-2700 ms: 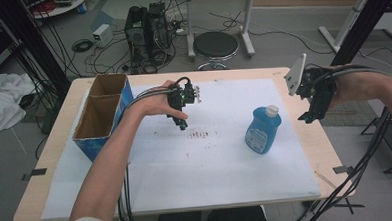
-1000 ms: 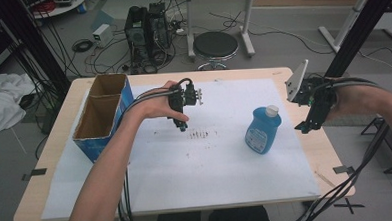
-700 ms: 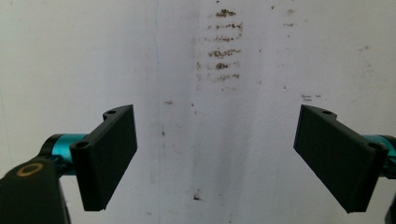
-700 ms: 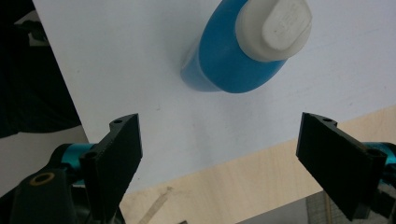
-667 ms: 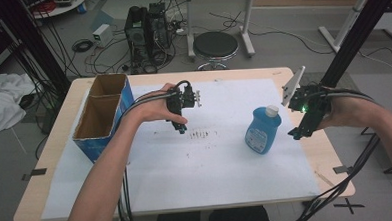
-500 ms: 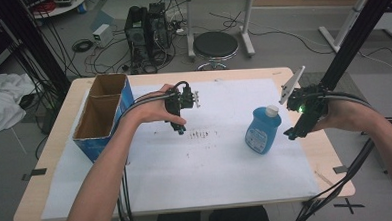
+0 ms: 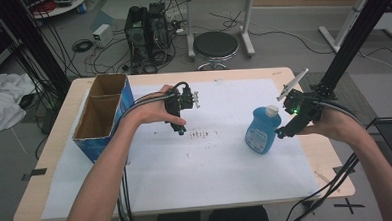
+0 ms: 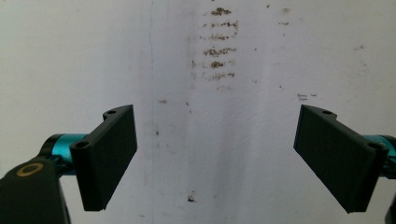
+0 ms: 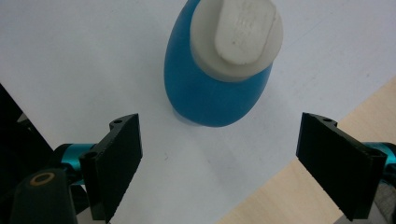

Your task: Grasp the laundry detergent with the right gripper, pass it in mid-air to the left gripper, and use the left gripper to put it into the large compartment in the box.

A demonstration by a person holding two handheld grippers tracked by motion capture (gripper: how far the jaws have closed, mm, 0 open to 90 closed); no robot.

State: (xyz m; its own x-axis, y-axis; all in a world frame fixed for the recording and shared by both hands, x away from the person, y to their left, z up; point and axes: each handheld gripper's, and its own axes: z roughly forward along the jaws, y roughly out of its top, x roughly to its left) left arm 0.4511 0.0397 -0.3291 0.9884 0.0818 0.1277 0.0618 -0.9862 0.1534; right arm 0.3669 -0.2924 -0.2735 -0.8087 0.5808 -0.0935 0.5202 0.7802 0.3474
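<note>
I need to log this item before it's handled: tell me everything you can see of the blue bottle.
The blue bottle looks like glossy plastic, with an off-white flip-top cap that is shut and a label on its front. It stands upright on the white paper at the table's right side. Nothing grips it: the right gripper is beside it, fingers spread wide and short of its body.

- High view: dim, cool overhead light; soft grainy detail, floor beyond darker.
- Gripper views: brighter, diffuse; white paper (image 8: 70,56) near glare.
- Bottle cap (image 9: 236,35) slightly soft; faint shadows.
</note>
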